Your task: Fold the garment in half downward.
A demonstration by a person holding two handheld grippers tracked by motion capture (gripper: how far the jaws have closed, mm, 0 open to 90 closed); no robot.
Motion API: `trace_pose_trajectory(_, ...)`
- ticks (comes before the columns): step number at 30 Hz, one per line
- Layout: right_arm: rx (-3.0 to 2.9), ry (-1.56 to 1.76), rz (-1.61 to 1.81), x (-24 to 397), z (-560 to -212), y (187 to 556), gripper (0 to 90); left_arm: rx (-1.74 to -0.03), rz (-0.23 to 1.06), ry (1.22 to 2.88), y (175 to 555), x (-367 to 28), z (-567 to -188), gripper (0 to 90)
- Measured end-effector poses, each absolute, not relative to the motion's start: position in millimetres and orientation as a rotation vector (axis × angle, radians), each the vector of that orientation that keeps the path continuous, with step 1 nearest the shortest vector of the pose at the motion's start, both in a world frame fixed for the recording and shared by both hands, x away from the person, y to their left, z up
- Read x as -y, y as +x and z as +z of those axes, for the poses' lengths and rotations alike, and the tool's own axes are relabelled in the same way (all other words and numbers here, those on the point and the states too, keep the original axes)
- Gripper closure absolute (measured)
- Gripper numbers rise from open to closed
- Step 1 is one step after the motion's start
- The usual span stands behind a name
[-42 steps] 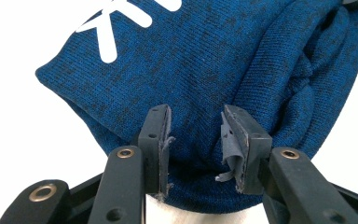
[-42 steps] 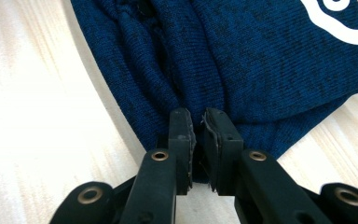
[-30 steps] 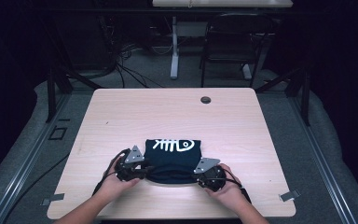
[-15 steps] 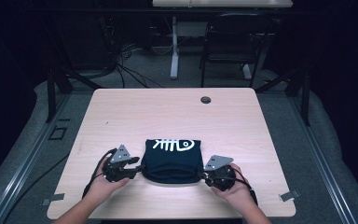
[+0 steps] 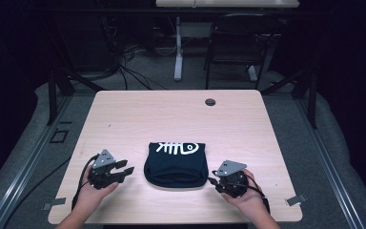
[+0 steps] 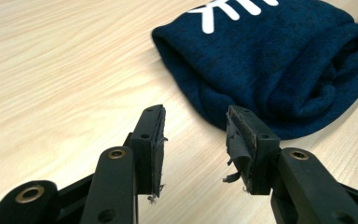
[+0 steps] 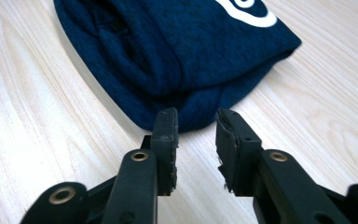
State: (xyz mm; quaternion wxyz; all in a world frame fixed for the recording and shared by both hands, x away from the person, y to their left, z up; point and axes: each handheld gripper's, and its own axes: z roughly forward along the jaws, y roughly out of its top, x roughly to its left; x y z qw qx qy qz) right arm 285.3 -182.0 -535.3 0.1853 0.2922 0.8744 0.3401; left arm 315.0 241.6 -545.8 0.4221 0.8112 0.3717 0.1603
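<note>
Wood table (image 5: 171,114) — folded navy shirt (image 5: 175,164), white fishbone print.

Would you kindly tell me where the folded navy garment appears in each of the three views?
High view: the folded navy garment lies at the table's near centre, between both grippers.
Left gripper view: upper right, beyond the open jaws.
Right gripper view: upper centre.
Shared landmark: its white fish-skeleton print.

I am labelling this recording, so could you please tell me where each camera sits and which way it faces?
High view: above the person's side, facing forward and down on the table; both hands hold the left gripper and right gripper.
Left gripper view: rides that gripper, facing the folded navy garment; open jaws rise below.
Right gripper view: likewise, from the opposite side.
All three share the garment.
</note>
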Motion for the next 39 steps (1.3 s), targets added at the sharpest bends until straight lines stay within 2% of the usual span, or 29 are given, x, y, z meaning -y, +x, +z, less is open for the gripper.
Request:
trace_pose_trajectory(4,-2.444,0.863,0.964,190,-537,284,64.4,-0.989,0.369,1.974,310,-253,-552,56.3)
trace_pose_trajectory(6,-2.413,0.889,0.963,194,-541,285,60.0,-1.010,0.360,1.957,309,-256,-553,55.8)
trace_pose_trajectory(12,-2.380,0.958,0.977,200,-550,287,55.5,-1.040,0.399,1.967,312,-263,-559,55.1)
trace_pose_trajectory(21,-2.352,1.024,1.008,205,-557,292,53.0,-1.081,0.413,1.974,315,-269,-566,53.6)
trace_pose_trajectory(39,-2.337,1.033,0.999,200,-561,291,50.3,-1.026,0.430,2.035,312,-255,-567,50.9)
